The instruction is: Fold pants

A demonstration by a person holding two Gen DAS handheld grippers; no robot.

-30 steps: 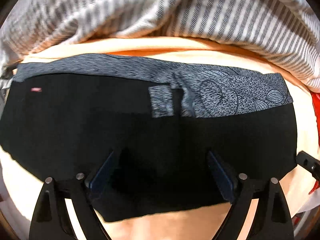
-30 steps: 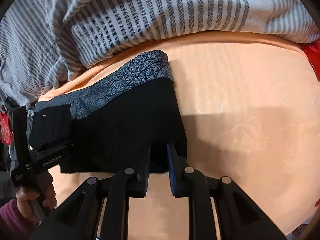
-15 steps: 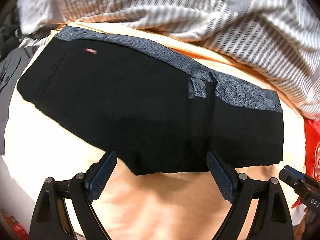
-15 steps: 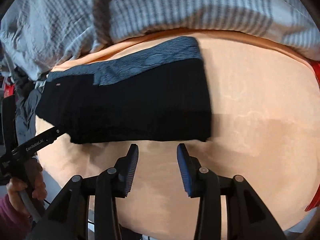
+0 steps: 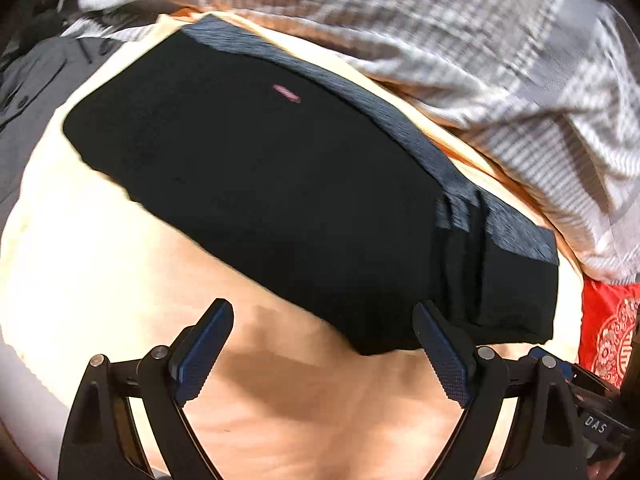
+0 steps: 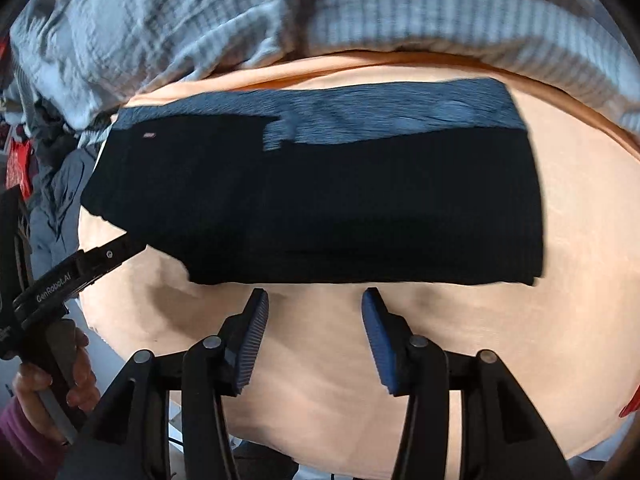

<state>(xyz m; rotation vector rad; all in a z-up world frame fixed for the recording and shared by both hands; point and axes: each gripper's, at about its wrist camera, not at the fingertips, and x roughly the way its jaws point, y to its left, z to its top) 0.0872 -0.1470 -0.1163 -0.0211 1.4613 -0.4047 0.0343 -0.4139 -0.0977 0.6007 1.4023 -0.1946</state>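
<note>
- Pants [image 6: 320, 204] lie flat on peach sheet [image 6: 560, 340], folded into a long black rectangle; grey patterned waistband [image 6: 380, 116] runs along far edge. Same bundle in left wrist view [image 5: 288, 192], slanting from far left to near right.
- Striped blanket [image 6: 240, 12] bunched beyond far edge, close to waistband but not seen overlapping.
- Step in hand, judged: letting go after a fold, prob. lining up for next one (short ends together) or a final smoothing.
- To do it well: pick up all layers at one short end w/ both tools at corners, carry over level, match edges before dropping; keep clear of blanket so it doesn't snag.
- Near edge looks uneven at left end in right wrist view – worth squaring first.
- Left gripper [image 5: 324, 344]: jaws wide, nothing between pads, over bare sheet; right-hand pad sits just at the pants' near edge, contact cannot be told.
- Right gripper [image 6: 316, 332]: jaws opening, empty, just near of the pants' near edge, not touching cloth.
- Hand [image 6: 60, 376] at left of right wrist view holds the left tool's handle.
</note>
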